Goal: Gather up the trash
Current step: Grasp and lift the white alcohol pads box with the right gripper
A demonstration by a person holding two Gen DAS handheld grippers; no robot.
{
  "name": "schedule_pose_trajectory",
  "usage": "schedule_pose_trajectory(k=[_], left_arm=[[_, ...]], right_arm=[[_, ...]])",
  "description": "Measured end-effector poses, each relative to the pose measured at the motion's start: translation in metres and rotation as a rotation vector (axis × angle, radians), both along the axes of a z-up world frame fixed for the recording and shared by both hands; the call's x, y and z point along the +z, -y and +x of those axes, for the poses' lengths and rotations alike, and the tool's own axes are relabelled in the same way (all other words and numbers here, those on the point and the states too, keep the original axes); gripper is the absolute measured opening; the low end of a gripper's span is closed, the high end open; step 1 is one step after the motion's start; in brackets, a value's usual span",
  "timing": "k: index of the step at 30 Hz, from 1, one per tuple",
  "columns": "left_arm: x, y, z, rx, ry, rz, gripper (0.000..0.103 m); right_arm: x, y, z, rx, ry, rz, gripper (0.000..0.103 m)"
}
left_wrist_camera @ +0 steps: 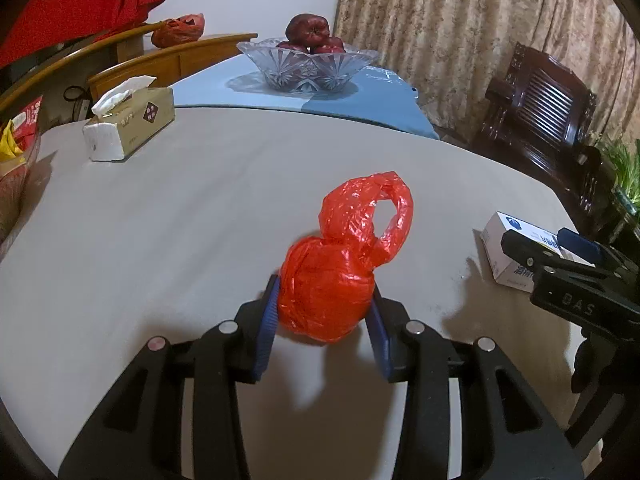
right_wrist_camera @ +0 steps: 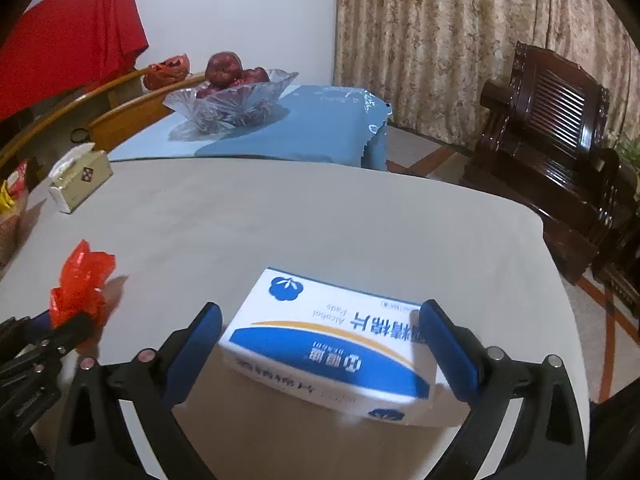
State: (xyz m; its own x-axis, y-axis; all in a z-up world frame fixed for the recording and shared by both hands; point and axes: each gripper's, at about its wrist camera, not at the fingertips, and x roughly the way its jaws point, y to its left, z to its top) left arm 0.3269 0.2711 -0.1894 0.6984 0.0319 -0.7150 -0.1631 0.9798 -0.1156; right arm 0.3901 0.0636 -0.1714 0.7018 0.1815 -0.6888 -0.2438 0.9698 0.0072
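My left gripper (left_wrist_camera: pixel 324 312) is clamped on a crumpled red plastic bag (left_wrist_camera: pixel 332 280), blue ribbed pads pressing both sides of the knotted, crinkly ball; its looped handle sticks up toward 12 o'clock. The bag hangs just over the surface (left_wrist_camera: pixel 180 208), which is covered in a smooth matte grey-white cloth with rounded edges.

My right gripper (right_wrist_camera: pixel 320 344) stands wide around a white-and-blue cardboard box (right_wrist_camera: pixel 332 340) printed "Alcohol Pads", rectangular with glossy faces and a flower logo. The box sits between the blue pads; the pad at 3 o'clock looks to be touching its end, the pad at 9 o'clock shows a small gap, so I cannot tell whether it is gripped. In the left wrist view that box lies at 3 o'clock from the bag, near the surface's edge.

At 10 o'clock sits a tissue box (left_wrist_camera: pixel 132 124), beige card with soft white tissue poking up. At 12 o'clock, on a blue cloth, a cut-glass bowl (left_wrist_camera: pixel 306 64) with scalloped rim holds dark red fruit (left_wrist_camera: pixel 308 28). Another crumpled red bag (left_wrist_camera: pixel 178 30) rests behind on curved wooden furniture. A dark carved wooden chair (left_wrist_camera: pixel 536 120) stands at 2 o'clock before patterned, pleated curtains (left_wrist_camera: pixel 460 20).
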Motion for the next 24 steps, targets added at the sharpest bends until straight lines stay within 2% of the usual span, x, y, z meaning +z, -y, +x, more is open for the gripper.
schedule_pose_trajectory(k=[6, 13, 18, 24], left_arm=[[-0.001, 0.0, 0.001, -0.002, -0.003, 0.008, 0.039], [-0.001, 0.007, 0.0, -0.002, -0.006, 0.01, 0.039], [0.001, 0.021, 0.0, -0.025, -0.005, 0.013, 0.039], [0.002, 0.039, -0.001, -0.059, -0.009, 0.011, 0.04]], right_arm=[[-0.001, 0.001, -0.005, 0.057, 0.002, -0.028, 0.097], [-0.001, 0.024, -0.031, 0.138, -0.012, -0.036, 0.097], [-0.003, 0.048, -0.052, 0.139, -0.042, -0.053, 0.097], [-0.007, 0.089, -0.072, 0.083, -0.065, -0.095, 0.097]])
